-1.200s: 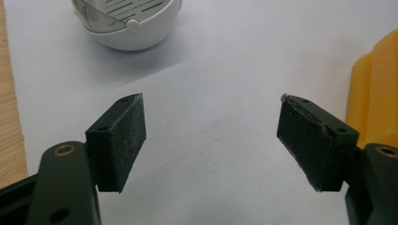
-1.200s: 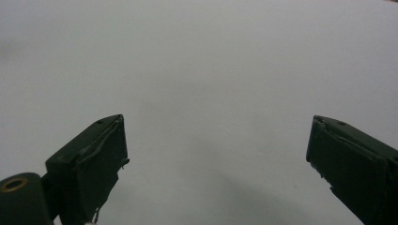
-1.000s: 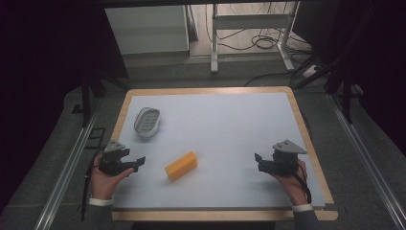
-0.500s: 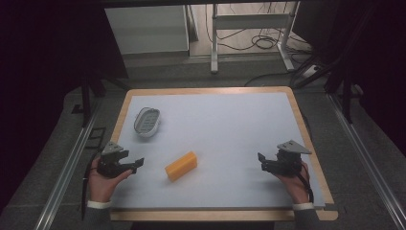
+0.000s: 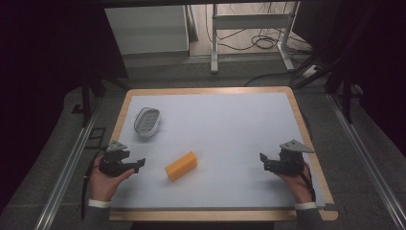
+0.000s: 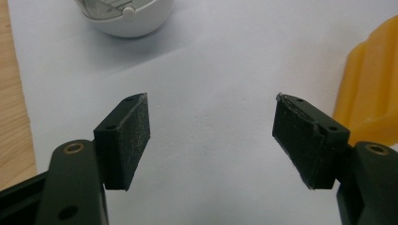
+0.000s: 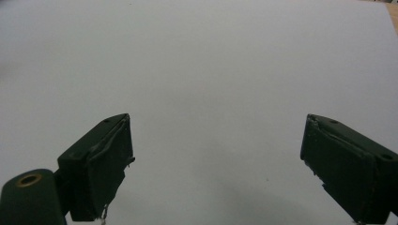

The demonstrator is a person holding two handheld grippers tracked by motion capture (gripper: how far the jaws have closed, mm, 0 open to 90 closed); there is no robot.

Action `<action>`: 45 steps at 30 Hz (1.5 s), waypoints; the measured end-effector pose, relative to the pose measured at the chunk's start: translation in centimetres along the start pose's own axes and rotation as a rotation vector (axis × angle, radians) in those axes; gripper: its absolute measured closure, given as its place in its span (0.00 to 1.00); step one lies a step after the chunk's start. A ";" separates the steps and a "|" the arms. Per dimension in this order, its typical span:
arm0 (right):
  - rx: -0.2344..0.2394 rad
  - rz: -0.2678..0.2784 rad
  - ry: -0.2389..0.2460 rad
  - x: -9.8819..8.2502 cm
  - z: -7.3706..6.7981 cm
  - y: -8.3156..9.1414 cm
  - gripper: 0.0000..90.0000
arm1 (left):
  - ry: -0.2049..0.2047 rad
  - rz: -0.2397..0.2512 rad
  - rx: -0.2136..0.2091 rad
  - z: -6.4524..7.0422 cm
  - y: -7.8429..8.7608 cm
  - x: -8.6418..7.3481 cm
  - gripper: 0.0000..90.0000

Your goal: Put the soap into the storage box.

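A yellow-orange block [image 5: 181,166] lies aslant on the pale mat, near its front middle. A white oval dish [image 5: 146,120] with a metal grid inside sits at the back left. My left gripper [image 5: 139,164] rests at the front left and points right toward the block, a short gap away. Its jaws have just been closing a little but still stand open, with nothing between them. In the left gripper view [image 6: 211,115] the block [image 6: 371,93] is just beyond the right jaw and the dish [image 6: 124,16] is at the top. My right gripper [image 5: 264,159] is open at the front right, over bare mat [image 7: 216,129].
The pale mat [image 5: 230,124] covers a wooden board with a raised rim [image 5: 306,129]. Metal rails [image 5: 67,163] run along both sides of the table. Beyond the far edge are a white cabinet [image 5: 148,28], a metal frame and loose cables on the floor.
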State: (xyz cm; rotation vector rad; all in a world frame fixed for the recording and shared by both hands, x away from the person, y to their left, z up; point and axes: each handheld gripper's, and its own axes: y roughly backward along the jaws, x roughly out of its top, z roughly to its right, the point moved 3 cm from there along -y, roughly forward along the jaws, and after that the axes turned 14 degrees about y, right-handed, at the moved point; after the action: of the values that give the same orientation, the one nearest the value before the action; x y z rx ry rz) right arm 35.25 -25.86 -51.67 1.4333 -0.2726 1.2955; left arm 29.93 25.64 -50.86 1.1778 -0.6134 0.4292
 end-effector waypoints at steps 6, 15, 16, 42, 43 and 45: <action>-0.013 -0.014 -0.002 -0.1 0.0 -0.1 0.11 | -0.030 0.002 -0.033 0.6 0.8 1.1 0.31; -0.028 -0.016 -0.004 -0.3 0.2 0.3 0.11 | -0.037 -0.016 -0.039 1.1 1.3 2.4 0.31; -0.033 -0.016 -0.006 -0.4 0.2 0.4 0.11 | -0.041 -0.017 -0.040 1.3 1.3 2.5 0.31; -0.044 -0.018 -0.013 -0.5 0.6 0.5 0.10 | -0.164 -0.068 -0.053 6.1 0.3 3.7 0.29; -0.046 -0.020 -0.015 -0.6 0.6 0.5 0.10 | -0.170 -0.071 -0.055 6.3 0.2 3.7 0.29; -0.052 -0.025 -0.016 -0.6 0.7 0.5 0.10 | -0.174 -0.076 -0.065 6.7 0.0 3.8 0.29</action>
State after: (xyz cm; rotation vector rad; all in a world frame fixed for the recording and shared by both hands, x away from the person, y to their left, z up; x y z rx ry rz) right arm 35.04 -26.85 -51.74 1.3995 -0.2968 1.2484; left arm 31.42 19.32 -46.72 1.1797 -0.7254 0.2415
